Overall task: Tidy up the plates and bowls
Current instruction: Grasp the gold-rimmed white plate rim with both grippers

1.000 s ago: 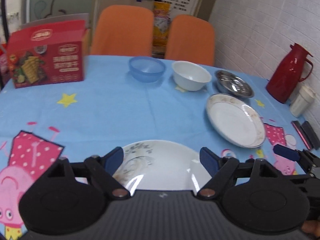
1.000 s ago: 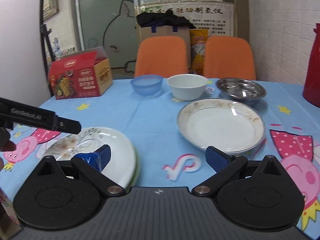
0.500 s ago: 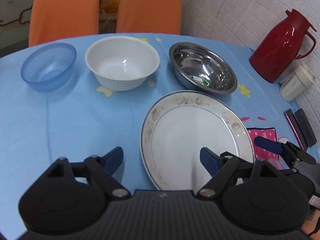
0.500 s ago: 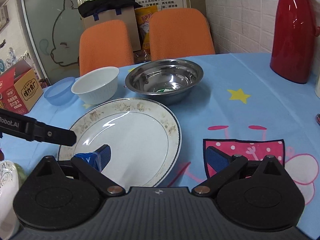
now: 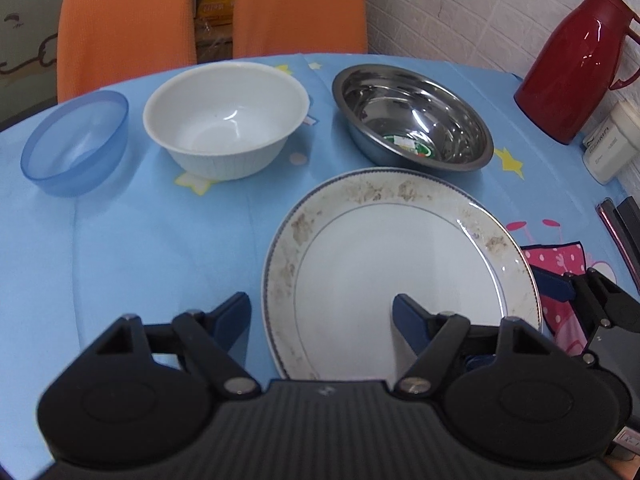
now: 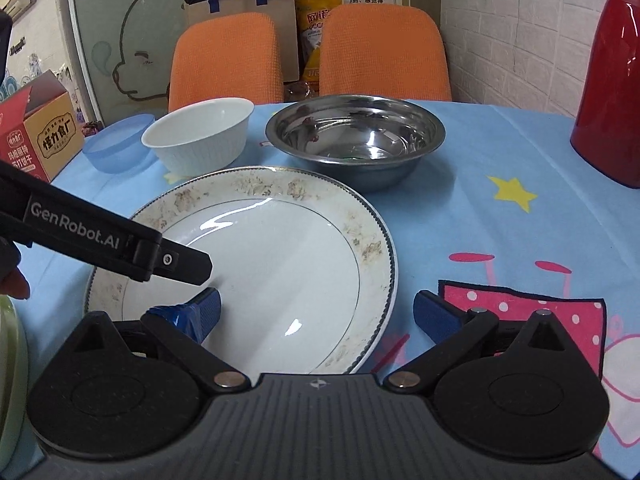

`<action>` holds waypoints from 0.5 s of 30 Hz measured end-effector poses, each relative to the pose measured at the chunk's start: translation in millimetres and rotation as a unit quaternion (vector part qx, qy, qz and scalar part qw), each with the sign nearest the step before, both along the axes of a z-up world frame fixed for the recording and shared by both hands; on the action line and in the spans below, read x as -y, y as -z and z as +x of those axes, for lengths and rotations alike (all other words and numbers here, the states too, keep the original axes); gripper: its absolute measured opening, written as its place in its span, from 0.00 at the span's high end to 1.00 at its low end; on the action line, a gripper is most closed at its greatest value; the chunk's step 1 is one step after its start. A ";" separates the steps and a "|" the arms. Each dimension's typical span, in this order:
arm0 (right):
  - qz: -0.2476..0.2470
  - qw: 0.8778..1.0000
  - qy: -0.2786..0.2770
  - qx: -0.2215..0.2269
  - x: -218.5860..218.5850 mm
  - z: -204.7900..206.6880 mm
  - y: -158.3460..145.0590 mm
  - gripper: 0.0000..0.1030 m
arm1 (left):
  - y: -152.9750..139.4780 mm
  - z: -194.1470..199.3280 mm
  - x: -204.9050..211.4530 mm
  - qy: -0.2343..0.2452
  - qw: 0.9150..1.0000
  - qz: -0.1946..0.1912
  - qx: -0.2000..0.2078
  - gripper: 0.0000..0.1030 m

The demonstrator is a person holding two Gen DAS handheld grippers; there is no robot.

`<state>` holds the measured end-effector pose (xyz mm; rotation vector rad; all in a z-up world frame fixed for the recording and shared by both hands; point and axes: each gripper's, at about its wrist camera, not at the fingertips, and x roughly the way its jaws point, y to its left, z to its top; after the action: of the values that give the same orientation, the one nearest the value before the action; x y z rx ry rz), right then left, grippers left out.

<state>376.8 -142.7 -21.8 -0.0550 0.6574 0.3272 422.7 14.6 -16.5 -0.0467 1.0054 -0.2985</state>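
Observation:
A white plate with a worn gold-patterned rim (image 5: 400, 264) lies on the blue tablecloth, also in the right wrist view (image 6: 280, 264). Behind it stand a blue plastic bowl (image 5: 76, 144), a white bowl (image 5: 224, 116) and a steel bowl (image 5: 412, 116). My left gripper (image 5: 322, 316) is open, its jaws straddling the plate's near left rim. My right gripper (image 6: 316, 312) is open, its jaws straddling the plate's near right rim. The left gripper's finger (image 6: 172, 260) hangs over the plate in the right wrist view. A second plate's edge (image 6: 12, 344) shows far left.
A red thermos (image 5: 580, 64) and a white container (image 5: 608, 148) stand at the right by the brick wall. A red carton (image 6: 36, 136) sits at the left. Two orange chairs (image 6: 228, 60) stand behind the table. Dark flat objects (image 5: 624, 224) lie at the right edge.
Both grippers moved right from the floral plate to the gold-rimmed plate, then closer and lower over it. Both stayed open.

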 end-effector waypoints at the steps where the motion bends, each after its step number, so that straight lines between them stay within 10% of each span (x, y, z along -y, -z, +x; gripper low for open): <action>1: 0.000 1.000 0.001 0.001 -0.2 -0.2 0.3 0.11 | 0.4 0.1 1.4 0.000 1.000 0.003 0.001 0.27; 15: 0.008 1.000 0.006 0.006 -18.3 -13.0 0.1 0.12 | -2.2 -6.1 11.6 -0.008 1.000 0.026 0.004 0.48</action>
<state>363.8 -124.4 -21.9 -0.0374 0.6422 0.3210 416.5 3.0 -14.3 -0.0059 1.0041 -0.2566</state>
